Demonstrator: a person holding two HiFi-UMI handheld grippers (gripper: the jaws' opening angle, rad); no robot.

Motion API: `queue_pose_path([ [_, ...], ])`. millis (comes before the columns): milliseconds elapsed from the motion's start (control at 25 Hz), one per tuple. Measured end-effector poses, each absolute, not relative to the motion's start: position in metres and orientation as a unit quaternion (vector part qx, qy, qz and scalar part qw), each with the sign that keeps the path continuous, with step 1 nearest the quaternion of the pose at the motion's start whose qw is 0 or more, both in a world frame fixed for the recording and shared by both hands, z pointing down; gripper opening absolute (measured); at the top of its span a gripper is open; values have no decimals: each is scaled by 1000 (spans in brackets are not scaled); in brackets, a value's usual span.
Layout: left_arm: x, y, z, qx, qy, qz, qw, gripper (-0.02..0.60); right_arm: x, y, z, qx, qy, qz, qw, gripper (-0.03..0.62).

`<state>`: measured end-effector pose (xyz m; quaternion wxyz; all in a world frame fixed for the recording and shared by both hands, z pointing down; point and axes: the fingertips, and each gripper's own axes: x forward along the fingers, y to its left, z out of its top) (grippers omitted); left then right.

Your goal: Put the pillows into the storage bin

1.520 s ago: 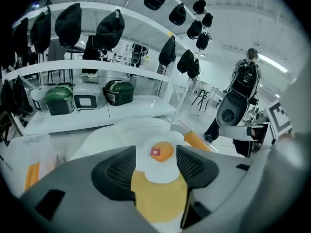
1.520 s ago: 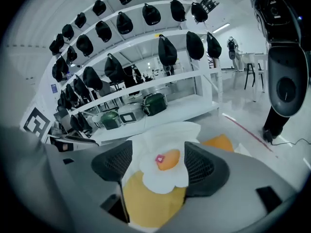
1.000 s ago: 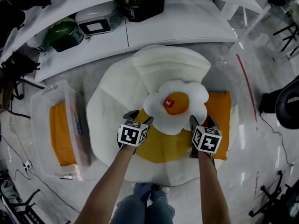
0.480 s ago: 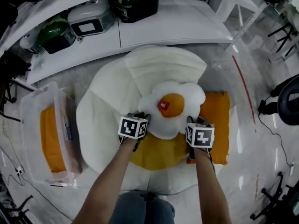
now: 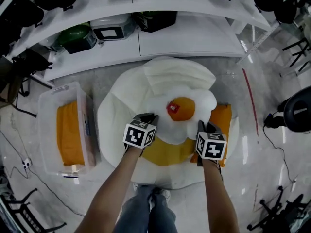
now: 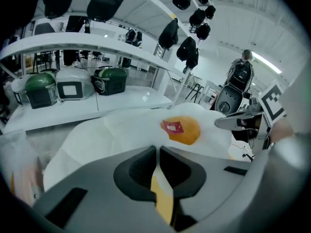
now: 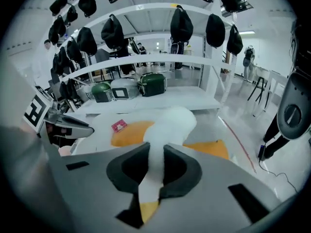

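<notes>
A small fried-egg pillow [image 5: 182,111], white with an orange yolk and a red tag, is held by its two near edges. My left gripper [image 5: 148,119] is shut on its left rim and my right gripper [image 5: 202,126] on its right rim; both jaws have just been closing with the white fabric between them. The left gripper view shows the pillow [image 6: 181,130] beyond my left gripper [image 6: 158,152]. In the right gripper view its rim [image 7: 165,125] runs into my right gripper [image 7: 156,154]. The clear storage bin [image 5: 48,130] stands on the floor at the left.
Under the small pillow lies a big fried-egg pillow [image 5: 126,106], with an orange pillow [image 5: 221,120] at its right. An orange pillow [image 5: 68,132] lies in the bin. White shelves [image 5: 194,33] with cases stand behind. A black object [image 5: 297,111] is at the far right.
Both grippers went from open beside the small pillow to shut on its edges. They have risen with it, and the pillow has lifted off the big one.
</notes>
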<state>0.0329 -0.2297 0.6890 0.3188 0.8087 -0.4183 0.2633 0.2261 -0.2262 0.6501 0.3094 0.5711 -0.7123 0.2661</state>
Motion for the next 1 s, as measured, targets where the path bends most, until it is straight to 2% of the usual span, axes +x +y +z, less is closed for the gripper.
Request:
queue_pose_path([
  [240, -38, -199, 584, 780, -480, 245, 319, 38, 156, -215, 549, 528, -757, 241, 300, 43],
  [480, -149, -149, 518, 722, -578, 218, 312, 38, 41, -196, 493, 464, -809, 222, 284, 44],
  [760, -319, -50, 511, 637, -663, 211, 332, 38, -143, -142, 497, 361, -864, 208, 283, 46],
  [1000, -462, 12, 544, 589, -700, 207, 347, 38, -299, -99, 533, 317, -879, 206, 292, 48],
])
